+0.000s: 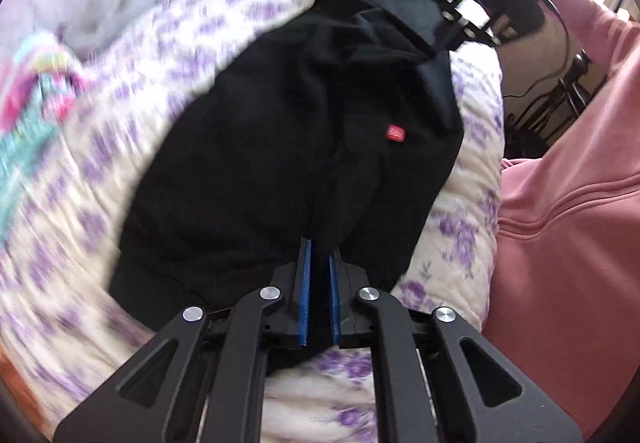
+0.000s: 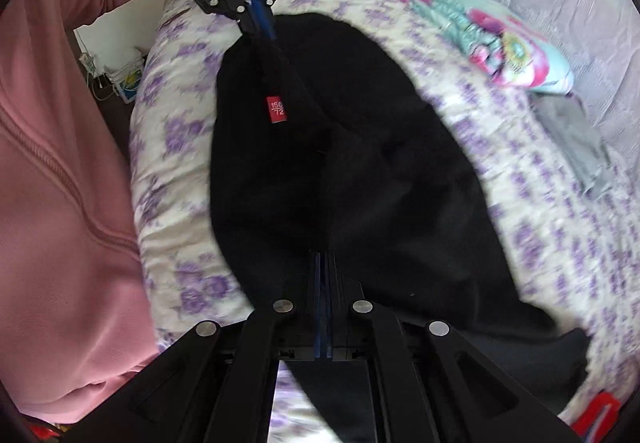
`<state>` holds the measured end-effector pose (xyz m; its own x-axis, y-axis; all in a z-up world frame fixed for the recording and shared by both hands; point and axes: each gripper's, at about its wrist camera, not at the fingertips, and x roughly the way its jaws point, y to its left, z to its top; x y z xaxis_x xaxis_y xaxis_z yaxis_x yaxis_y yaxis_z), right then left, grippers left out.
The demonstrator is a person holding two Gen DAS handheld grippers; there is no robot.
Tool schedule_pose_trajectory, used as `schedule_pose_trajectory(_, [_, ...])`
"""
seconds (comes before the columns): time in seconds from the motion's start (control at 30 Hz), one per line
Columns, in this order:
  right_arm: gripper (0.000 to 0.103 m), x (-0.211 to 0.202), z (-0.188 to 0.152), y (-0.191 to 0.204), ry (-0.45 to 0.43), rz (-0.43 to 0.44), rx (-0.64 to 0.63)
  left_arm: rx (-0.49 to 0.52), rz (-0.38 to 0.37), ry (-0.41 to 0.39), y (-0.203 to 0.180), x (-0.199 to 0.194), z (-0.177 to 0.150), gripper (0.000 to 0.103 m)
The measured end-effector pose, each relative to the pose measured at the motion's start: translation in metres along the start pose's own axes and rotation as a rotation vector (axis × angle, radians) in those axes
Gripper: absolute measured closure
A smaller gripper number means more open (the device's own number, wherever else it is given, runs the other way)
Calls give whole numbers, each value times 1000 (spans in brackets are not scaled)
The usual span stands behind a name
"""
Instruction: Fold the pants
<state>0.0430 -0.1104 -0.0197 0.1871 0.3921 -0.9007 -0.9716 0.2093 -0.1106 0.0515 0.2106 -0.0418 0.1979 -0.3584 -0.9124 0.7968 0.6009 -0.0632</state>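
the left gripper [image 1: 319, 263] is clamped on a pinch of the black pants [image 1: 288, 147]; the right gripper [image 2: 326, 263] likewise. the pants hang between them over the floral quilt [image 2: 176, 131], mid-fold. next: lay the lifted edge down squarely.

Both claws pinch black pants [image 2: 360, 163] over floral quilt [image 2: 172, 171].

Colourful cloth [image 2: 492, 43] and grey garment [image 2: 576, 147] beside pants [image 2: 360, 163]
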Motion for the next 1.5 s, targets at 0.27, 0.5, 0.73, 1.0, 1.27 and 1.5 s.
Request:
schedule_pose_trajectory(0.27, [97,15,-9,11,-15,-25,76,-128,3,-114,6,-13,-21,93])
schedule_pose_trajectory(0.5, [58,-11,45,41,-290,-114,11,-161,190,-217,-6,-57,-35,31])
schedule_pose_trajectory(0.73, [65,38,96,82,-332,-194,-149,-387,167,-153,38,-32,-55,32])
schedule_pose_trajectory(1.0, [79,70,141,90,-374,-178,-136,-558,-49,-189,72,-14,-68,50])
schedule_pose_trajectory(1.27, [99,57,161,96,-427,-185,-102,-520,6,-307,58,-43,-69,65])
schedule_pose_trajectory(1.5, [99,69,163,118,-436,-142,-123,-513,107,-346,34,-52,-87,64])
